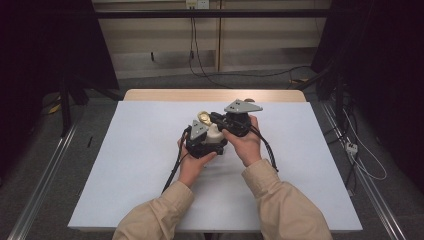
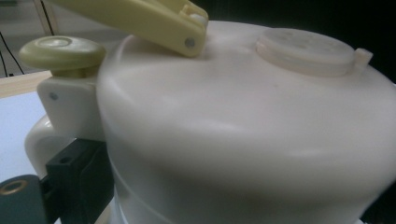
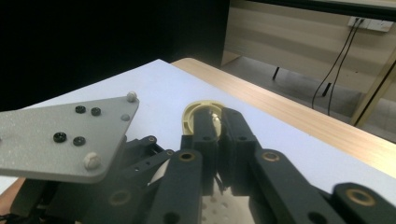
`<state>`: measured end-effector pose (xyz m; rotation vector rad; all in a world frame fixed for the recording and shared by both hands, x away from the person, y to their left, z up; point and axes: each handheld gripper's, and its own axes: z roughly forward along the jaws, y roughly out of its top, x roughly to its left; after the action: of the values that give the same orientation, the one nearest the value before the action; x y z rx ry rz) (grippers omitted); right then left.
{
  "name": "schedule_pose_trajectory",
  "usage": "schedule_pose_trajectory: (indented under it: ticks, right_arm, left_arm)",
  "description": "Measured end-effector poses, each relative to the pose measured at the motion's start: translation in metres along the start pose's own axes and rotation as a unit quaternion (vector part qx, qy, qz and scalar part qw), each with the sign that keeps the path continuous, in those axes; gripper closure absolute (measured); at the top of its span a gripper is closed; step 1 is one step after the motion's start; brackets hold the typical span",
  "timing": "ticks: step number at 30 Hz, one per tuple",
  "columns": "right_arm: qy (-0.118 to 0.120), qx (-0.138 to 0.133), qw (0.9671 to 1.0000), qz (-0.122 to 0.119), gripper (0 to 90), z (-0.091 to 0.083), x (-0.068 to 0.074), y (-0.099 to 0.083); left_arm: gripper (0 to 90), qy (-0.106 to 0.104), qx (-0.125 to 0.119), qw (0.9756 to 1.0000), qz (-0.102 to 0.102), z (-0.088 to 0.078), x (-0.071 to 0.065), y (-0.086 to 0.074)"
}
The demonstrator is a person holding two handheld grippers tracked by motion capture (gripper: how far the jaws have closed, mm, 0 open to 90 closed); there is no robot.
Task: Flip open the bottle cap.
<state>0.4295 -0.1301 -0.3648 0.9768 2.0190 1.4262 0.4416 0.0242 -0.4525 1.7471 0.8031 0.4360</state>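
The right gripper (image 3: 219,119) has its two black jaws drawn together on the yellow handle (image 3: 201,108) of a cream pot (image 1: 214,134), the pads pinching the loop's far end from either side; in the right gripper view the handle's rounded tip curls just past the jaw tips, so the grip sits right at its end. The handle's long axis runs away from this gripper toward the far left of the table (image 1: 130,165), and it hinges on the pot's lid, as the left gripper view shows with the yellow arm pinned to the top of the cream dome beside a round vent cap (image 2: 306,49). Any lift or swing of the handle, as I judge it, would turn about that pin, so the pull should follow the arc rather than go straight up. The left gripper (image 1: 202,142) sits low against the pot's near side, one black jaw beside the side grip under a pale knob (image 2: 62,52); I cannot tell whether its pads are pressing the body. The pot stands mid-table between both hands, the right one nearer the handle
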Motion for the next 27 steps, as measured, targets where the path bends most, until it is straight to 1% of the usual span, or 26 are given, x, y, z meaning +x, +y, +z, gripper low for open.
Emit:
schedule_pose_trajectory:
  ticks: [3,5,7,8,9,10,13,14,15,16,18,19,20,21,22,23,24,25,26,27]
  right_arm:
    - [-0.002,-0.005,0.9999,0.009,78.0,-0.004,-0.002,0.0]
    - [-0.002,-0.005,1.0,0.007,72.2,-0.007,-0.002,-0.001]
    - [-0.004,-0.004,1.0,0.008,68.6,-0.009,-0.002,-0.003]
    - [-0.002,-0.004,0.9999,0.012,65.3,-0.01,-0.003,-0.004]
    - [-0.007,-0.003,0.9999,0.015,59.9,-0.011,-0.004,-0.004]
    - [-0.01,-0.002,0.9998,0.018,56.8,-0.012,-0.005,-0.004]
    - [-0.013,-0.004,0.9997,0.02,48.4,-0.018,-0.006,-0.004]
    - [-0.012,-0.004,0.9998,0.018,48.1,-0.019,-0.006,-0.004]
    - [-0.012,-0.004,0.9998,0.017,45.9,-0.021,-0.006,-0.005]
    - [-0.012,-0.006,0.9997,0.018,41.3,-0.023,-0.006,-0.006]
    - [-0.009,-0.01,0.9996,0.025,33.3,-0.027,-0.006,-0.008]
    - [-0.009,-0.01,0.9995,0.027,30.2,-0.029,-0.006,-0.01]
    - [-0.011,-0.012,0.9995,0.028,27.3,-0.031,-0.007,-0.012]
    - [-0.012,-0.015,0.9993,0.032,25.0,-0.033,-0.007,-0.014]
    - [-0.013,-0.018,0.9991,0.035,23.4,-0.036,-0.008,-0.017]
    - [-0.015,-0.018,0.999,0.037,21.9,-0.038,-0.009,-0.019]
    - [-0.018,-0.018,0.9989,0.04,20.7,-0.041,-0.01,-0.021]
    - [-0.022,-0.021,0.9987,0.04,20.0,-0.045,-0.01,-0.023]
    - [-0.023,-0.023,0.9986,0.042,19.9,-0.048,-0.011,-0.025]
    - [-0.025,-0.026,0.9984,0.044,19.5,-0.051,-0.012,-0.027]
  left_arm:
    - [5.5,0.0,0.0,1.0,-0.001,0.0,0.0,0.0]
    - [5.5,0.001,0.0,1.0,-0.002,0.0,0.0,0.0]
    - [5.5,0.002,0.001,1.0,-0.001,0.0,-0.001,0.0]
    - [5.4,0.002,0.001,1.0,-0.002,0.0,-0.001,0.0]
    - [5.4,0.002,0.001,1.0,-0.003,0.0,-0.001,0.0]
    - [5.4,0.001,0.002,1.0,0.001,0.0,0.0,0.0]
    - [5.3,-0.002,0.002,1.0,0.0,-0.001,0.001,0.0]
    - [5.3,-0.003,0.001,1.0,-0.004,-0.001,0.0,0.0]
    - [5.1,-0.006,0.006,1.0,-0.001,-0.002,0.001,0.001]
    - [4.8,-0.009,0.009,0.9999,-0.002,-0.003,0.001,0.0]
    - [4.5,-0.009,0.017,0.9998,-0.002,-0.004,0.001,0.001]
    - [4.3,-0.005,0.026,0.9996,0.011,-0.004,0.0,0.001]
    - [3.0,-0.001,0.048,0.998,0.04,-0.005,0.0,0.0]
    - [1.9,-0.001,0.065,0.9962,0.058,-0.005,0.0,-0.002]
    - [1.9,-0.001,0.081,0.9949,0.06,-0.004,0.001,-0.007]
    - [2.9,-0.007,0.081,0.9952,0.054,-0.006,0.003,-0.009]
    - [3.5,-0.01,0.071,0.9959,0.056,-0.01,0.003,-0.009]
    - [3.9,-0.01,0.062,0.9968,0.05,-0.014,0.003,-0.009]
    - [4.1,-0.011,0.061,0.9969,0.049,-0.019,0.003,-0.008]
    - [4.6,-0.012,0.054,0.997,0.053,-0.024,0.002,-0.007]
